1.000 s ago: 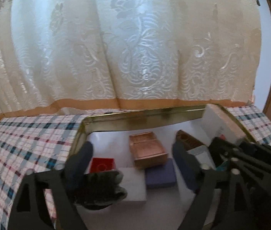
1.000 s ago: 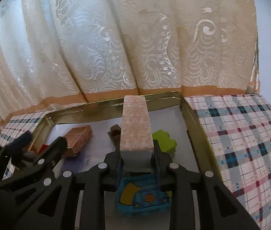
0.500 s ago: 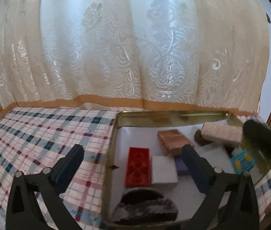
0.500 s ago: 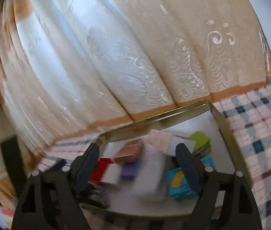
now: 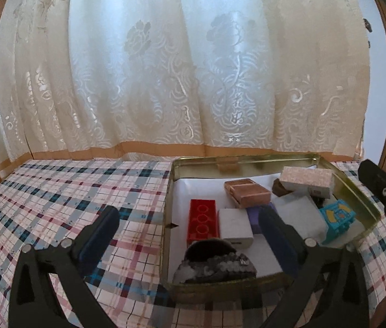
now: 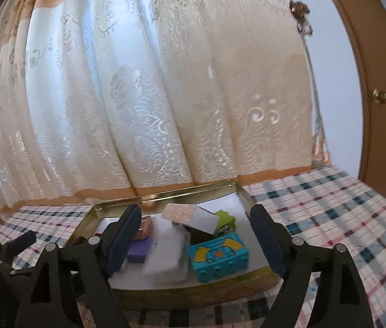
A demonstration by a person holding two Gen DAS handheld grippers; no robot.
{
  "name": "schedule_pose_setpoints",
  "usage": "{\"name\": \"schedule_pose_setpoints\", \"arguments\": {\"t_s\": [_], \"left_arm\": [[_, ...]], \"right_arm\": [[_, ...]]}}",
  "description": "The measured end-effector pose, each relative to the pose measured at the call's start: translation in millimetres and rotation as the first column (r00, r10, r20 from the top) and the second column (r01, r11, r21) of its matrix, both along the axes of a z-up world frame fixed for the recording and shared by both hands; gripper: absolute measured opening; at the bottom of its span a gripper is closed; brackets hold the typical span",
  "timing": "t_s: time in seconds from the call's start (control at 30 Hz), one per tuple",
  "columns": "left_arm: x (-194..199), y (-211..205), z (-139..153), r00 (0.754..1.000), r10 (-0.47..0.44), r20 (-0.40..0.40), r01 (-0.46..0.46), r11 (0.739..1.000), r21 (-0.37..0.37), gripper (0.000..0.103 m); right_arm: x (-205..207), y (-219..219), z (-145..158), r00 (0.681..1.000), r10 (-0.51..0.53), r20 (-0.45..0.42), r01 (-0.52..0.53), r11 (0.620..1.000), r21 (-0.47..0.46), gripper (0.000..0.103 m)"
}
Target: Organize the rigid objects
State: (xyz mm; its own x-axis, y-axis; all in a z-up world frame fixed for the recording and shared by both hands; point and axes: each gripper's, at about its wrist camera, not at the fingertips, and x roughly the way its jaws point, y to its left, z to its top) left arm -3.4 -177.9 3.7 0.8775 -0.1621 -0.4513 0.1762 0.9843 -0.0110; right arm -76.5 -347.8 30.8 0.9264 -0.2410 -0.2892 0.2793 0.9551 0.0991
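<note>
Both grippers let go and backed off

The right gripper [image 6: 195, 232] has released the speckled pink box [image 5: 306, 180] — it now lies flat across other pieces in the gold tin [image 5: 165, 218]; the left gripper [image 5: 190, 227] has left the dark furry object [image 5: 215, 262] inside — both jaws empty.

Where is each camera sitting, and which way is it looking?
Left wrist: sits on the left tool, looking forward over the checked cloth at the gold tin and curtain; its own open fingers show, plus the other tool at the right edge.
Right wrist: sits on the right tool, facing the same tin from its right; its open fingers show.
Shared: tin, blue toy block, curtain.
</note>
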Motion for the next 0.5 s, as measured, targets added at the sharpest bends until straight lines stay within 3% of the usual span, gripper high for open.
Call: {"name": "schedule_pose_setpoints", "arguments": {"t_s": [0.5], "left_arm": [[-26.9,13.1,4.4,0.998,0.003,0.066,-0.001,1.0,-0.031,0.103]], "right_arm": [[-27.7,26.7,-0.1,0.998,-0.025,0.059,0.032,0.992,-0.123,0.084]]}}
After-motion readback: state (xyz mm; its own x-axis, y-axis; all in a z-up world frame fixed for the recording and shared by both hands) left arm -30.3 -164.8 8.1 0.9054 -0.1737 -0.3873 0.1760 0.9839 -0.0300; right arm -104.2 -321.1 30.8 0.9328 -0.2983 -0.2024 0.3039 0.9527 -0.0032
